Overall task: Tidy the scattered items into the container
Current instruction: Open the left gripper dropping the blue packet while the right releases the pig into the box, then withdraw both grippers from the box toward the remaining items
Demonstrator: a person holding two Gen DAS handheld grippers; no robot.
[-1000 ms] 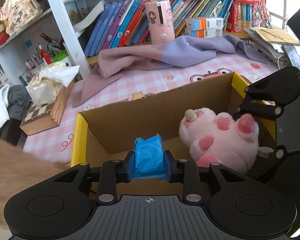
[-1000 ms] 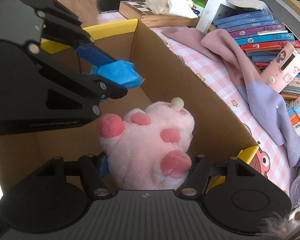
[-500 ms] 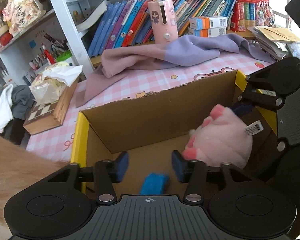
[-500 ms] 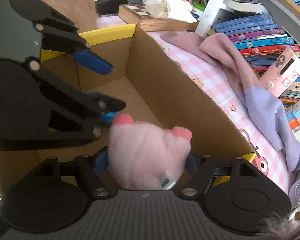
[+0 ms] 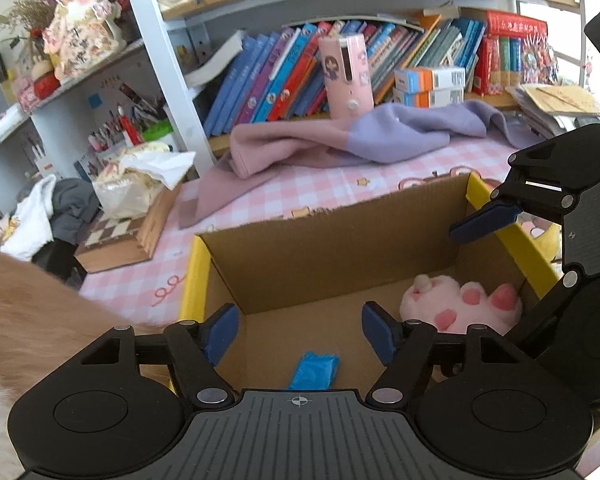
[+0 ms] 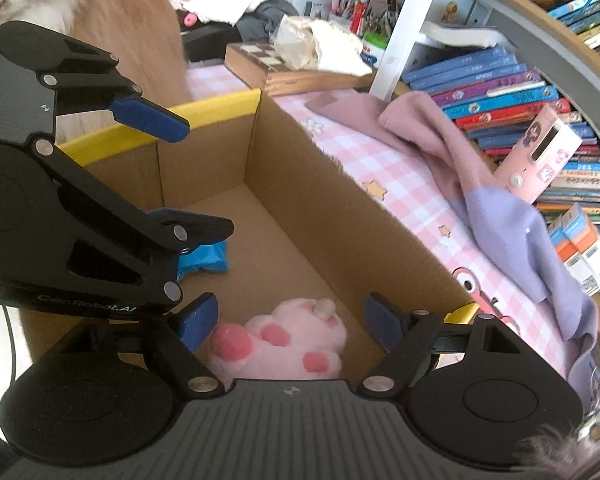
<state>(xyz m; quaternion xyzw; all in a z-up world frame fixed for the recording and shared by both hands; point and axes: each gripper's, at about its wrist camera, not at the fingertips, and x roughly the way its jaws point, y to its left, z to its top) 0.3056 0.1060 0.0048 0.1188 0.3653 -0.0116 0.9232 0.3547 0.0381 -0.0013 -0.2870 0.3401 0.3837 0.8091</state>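
Nearest the left wrist camera, the left gripper (image 5: 298, 330) is seen with its blue pads spread and nothing between them, the jaws having just been opening; directly beyond them, the blue packet (image 5: 315, 369) is shown lying flat on the floor of the cardboard box (image 5: 332, 248); to its right, in the box's corner, the pink plush toy (image 5: 462, 306) is seen resting on the floor with its paw soles turned up. In the right wrist view, the right gripper (image 6: 290, 320) is likewise shown spread and empty above the same plush toy (image 6: 288, 340), its jaws having just been opening, the pads standing clear of the toy on either side; the blue packet (image 6: 204, 260) is partly hidden behind the left gripper (image 6: 172, 172), which is held over the box's near end. The box, edged in yellow along two rims, is set on a pink checked table cover (image 5: 300, 192); beyond it, a pink and lilac cloth (image 5: 340, 144) is draped across the cover; farther back, a pink cylindrical device (image 5: 346, 76) is stood against a row of books (image 5: 276, 76); at the far left of the right wrist view, a pale orange cat (image 6: 112, 12) is visible beside the box.
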